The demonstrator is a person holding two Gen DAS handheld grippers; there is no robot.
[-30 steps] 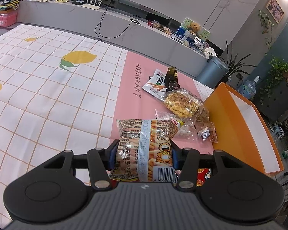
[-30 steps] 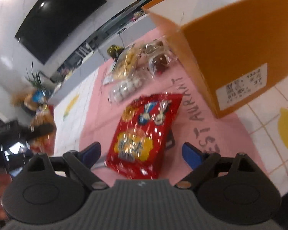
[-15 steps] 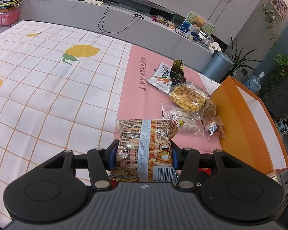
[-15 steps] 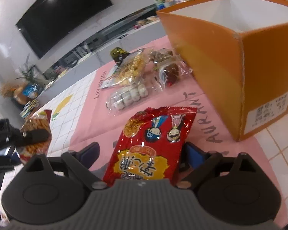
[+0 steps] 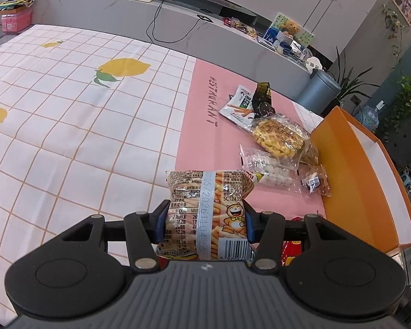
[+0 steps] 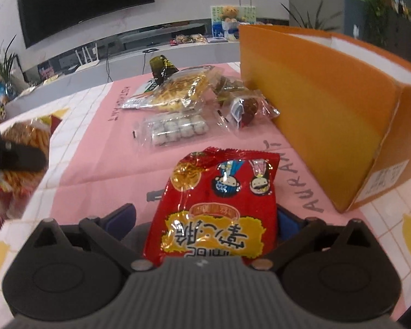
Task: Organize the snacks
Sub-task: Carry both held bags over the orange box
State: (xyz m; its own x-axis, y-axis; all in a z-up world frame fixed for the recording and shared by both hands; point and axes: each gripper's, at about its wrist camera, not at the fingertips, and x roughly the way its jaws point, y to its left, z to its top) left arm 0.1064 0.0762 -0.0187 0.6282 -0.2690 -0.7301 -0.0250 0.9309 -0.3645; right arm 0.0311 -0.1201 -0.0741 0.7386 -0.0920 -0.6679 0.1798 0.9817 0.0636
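Pink mat (image 5: 205,126) on the checked counter (image 5: 68,109) carries the loose snacks, w/ the orange box (image 6: 315,104) beside them. We're mid-pickup: left tool (image 5: 204,220) is clamped on the fries bag (image 5: 208,208), held off the counter. Right tool (image 6: 205,219) stands wide apart around the red bag (image 6: 219,205), not gripping. Next: squeeze on red bag, then carry both to the box.
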